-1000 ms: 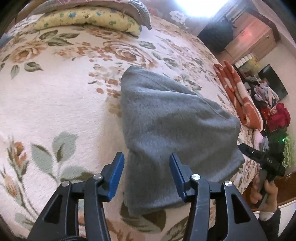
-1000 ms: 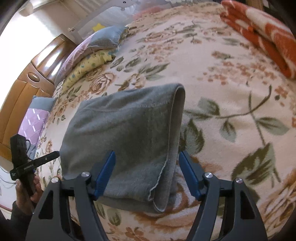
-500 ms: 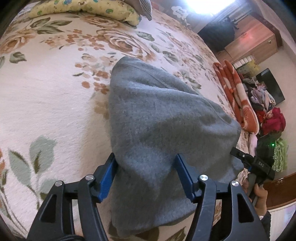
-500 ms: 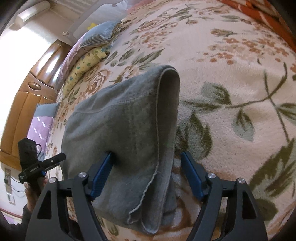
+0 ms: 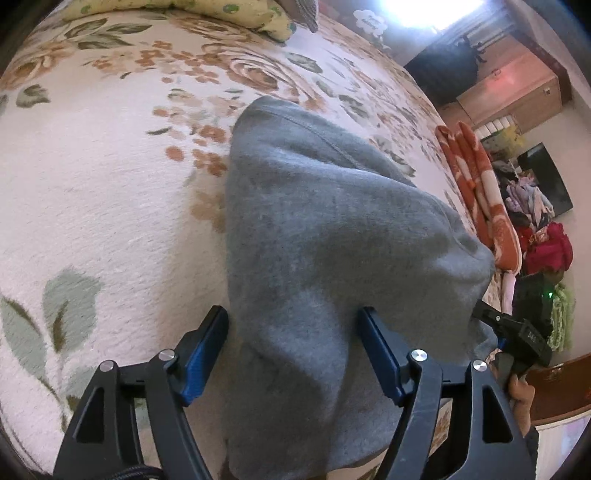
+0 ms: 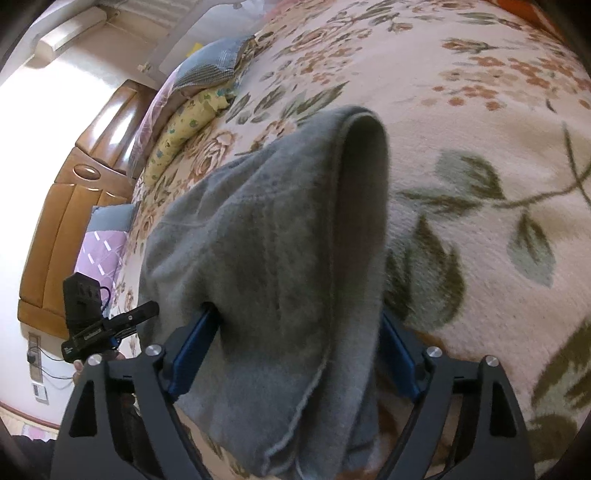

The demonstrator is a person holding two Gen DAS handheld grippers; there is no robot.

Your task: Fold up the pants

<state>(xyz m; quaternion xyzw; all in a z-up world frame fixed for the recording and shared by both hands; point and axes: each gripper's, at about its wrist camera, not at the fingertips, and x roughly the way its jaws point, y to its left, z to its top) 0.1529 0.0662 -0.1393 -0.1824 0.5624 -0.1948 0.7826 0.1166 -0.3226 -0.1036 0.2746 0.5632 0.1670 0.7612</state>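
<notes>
The grey pants (image 5: 332, 240) lie folded in a thick bundle on the flowery bed cover (image 5: 92, 184). My left gripper (image 5: 293, 350) straddles the bundle's near end; its jaws are opening, with cloth bulging up between the blue fingers (image 5: 207, 350). From the other side, the pants (image 6: 266, 240) show a rounded fold along their right edge. My right gripper (image 6: 295, 347) also straddles the near end, jaws opening, cloth between the fingers (image 6: 192, 347) and draped over their tips. Each view shows the other gripper in a hand beyond the bundle: the right gripper (image 5: 517, 332) and the left gripper (image 6: 107, 325).
Pillows (image 5: 236, 14) lie at the head of the bed, by a wooden headboard (image 6: 74, 206) and a purple pillow (image 6: 99, 254). An orange blanket (image 5: 480, 192) lies along the far bed edge. Piled clothes (image 5: 543, 247) sit beyond it.
Both grippers have sunk closer to the bed and their jaws have widened. The near end of the pants, earlier just ahead of the fingertips, now sits between the fingers of each.
</notes>
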